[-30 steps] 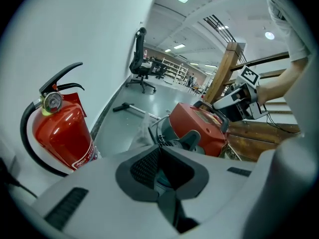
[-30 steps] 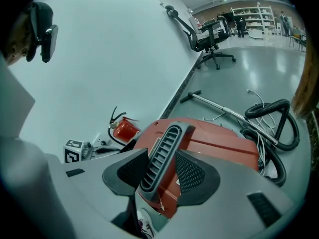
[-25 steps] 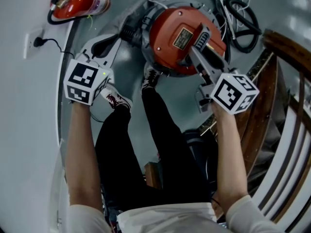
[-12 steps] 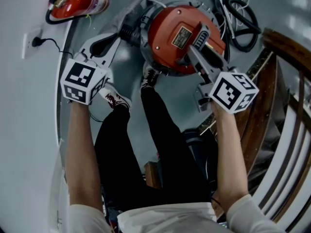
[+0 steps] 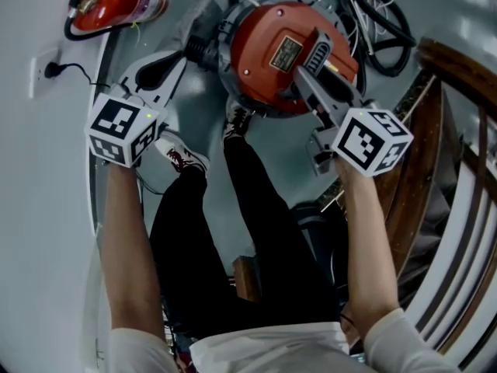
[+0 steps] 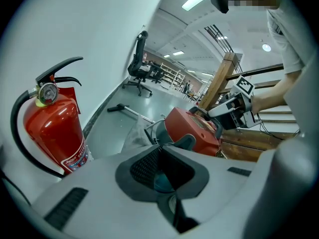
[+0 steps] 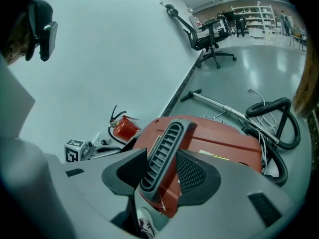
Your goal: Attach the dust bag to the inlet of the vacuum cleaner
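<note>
Our left gripper (image 6: 160, 151) has its jaws drawn together, tips meeting, and we see nothing caught between them. In the head view it lies at the left of the frame, pointing up and right toward a black ribbed collar (image 5: 200, 50) on the left flank of the vacuum cleaner (image 5: 260, 72), which we take for the inlet; just past those tips, a little left of centre in the left gripper view, the grey dust bag (image 6: 130, 134) lies limp on the floor (image 6: 107, 128) just beside the machine, its long axis running away from us toward the top of the frame; our right gripper (image 7: 163, 153) is clamped on the ribbed handle (image 7: 169, 133) atop the red body, at centre frame; so the bag sits ahead and slightly left of the left jaws, well apart from the right, and we judge the left hand the nearer one to take the bag's mouth and carry it rightward to the collar; a fire extinguisher (image 6: 52, 128) stands further left by the wall.
</note>
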